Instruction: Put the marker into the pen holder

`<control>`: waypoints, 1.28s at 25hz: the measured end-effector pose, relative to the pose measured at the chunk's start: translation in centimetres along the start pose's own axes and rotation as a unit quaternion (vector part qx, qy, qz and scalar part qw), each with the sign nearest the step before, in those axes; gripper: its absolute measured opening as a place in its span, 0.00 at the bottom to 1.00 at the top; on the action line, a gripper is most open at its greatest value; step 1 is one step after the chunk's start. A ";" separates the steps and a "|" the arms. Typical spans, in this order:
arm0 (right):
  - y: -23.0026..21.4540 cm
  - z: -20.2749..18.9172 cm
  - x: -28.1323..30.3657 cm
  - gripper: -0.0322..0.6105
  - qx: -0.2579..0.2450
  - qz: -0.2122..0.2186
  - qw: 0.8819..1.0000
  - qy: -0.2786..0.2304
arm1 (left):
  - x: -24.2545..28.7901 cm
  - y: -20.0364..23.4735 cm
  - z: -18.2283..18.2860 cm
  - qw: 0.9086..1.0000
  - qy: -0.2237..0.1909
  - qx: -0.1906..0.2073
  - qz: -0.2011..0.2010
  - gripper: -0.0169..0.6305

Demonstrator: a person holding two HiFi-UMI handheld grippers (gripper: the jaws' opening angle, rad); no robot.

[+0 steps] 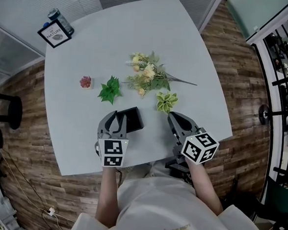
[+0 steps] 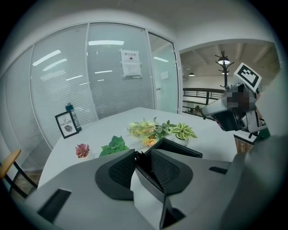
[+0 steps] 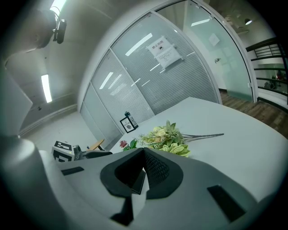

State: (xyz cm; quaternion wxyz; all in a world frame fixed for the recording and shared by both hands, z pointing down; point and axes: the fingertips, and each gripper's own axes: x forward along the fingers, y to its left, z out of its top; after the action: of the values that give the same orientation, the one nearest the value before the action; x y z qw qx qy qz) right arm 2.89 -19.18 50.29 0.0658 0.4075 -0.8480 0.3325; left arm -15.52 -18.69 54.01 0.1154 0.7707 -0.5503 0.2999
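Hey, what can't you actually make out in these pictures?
The marker: shows in no view.
Inside of the pen holder: in the head view, dark and partly covered by the left gripper; in the left gripper view, behind its own wall.
Sheet on the glass wall: left gripper view, print too small.

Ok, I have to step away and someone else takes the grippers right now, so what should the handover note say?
Left gripper: shut on one wall of the black pen holder, near the front edge of the table.
Right gripper: shut, beside the holder; the dark slim thing between its jaws is probably the marker, as none lies on the table.
Done: both things are gripped.
Left: bring the marker over the holder's open top and let it go inside.
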 end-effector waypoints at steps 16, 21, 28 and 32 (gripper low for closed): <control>3.5 2.3 -1.4 0.08 -0.031 0.014 0.999 -0.033 | -3.3 1.3 2.6 0.998 -0.053 -0.038 0.006 0.19; 5.3 3.3 -2.0 0.08 -0.047 0.024 0.997 -0.048 | -5.2 1.5 4.1 0.993 -0.089 -0.072 0.000 0.19; 8.2 4.8 -3.2 0.08 -0.081 0.037 0.993 -0.073 | -8.0 0.8 6.1 0.982 -0.146 -0.116 -0.038 0.09; 8.9 4.9 -3.8 0.08 -0.089 0.038 0.992 -0.080 | -8.2 0.0 6.4 0.981 -0.144 -0.119 -0.054 0.06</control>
State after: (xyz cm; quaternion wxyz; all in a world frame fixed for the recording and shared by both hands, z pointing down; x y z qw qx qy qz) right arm -0.34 -15.74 40.55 0.0213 0.3927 -0.8916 0.2245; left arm -15.18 -15.55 44.07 0.1418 0.8152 -0.5504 0.1114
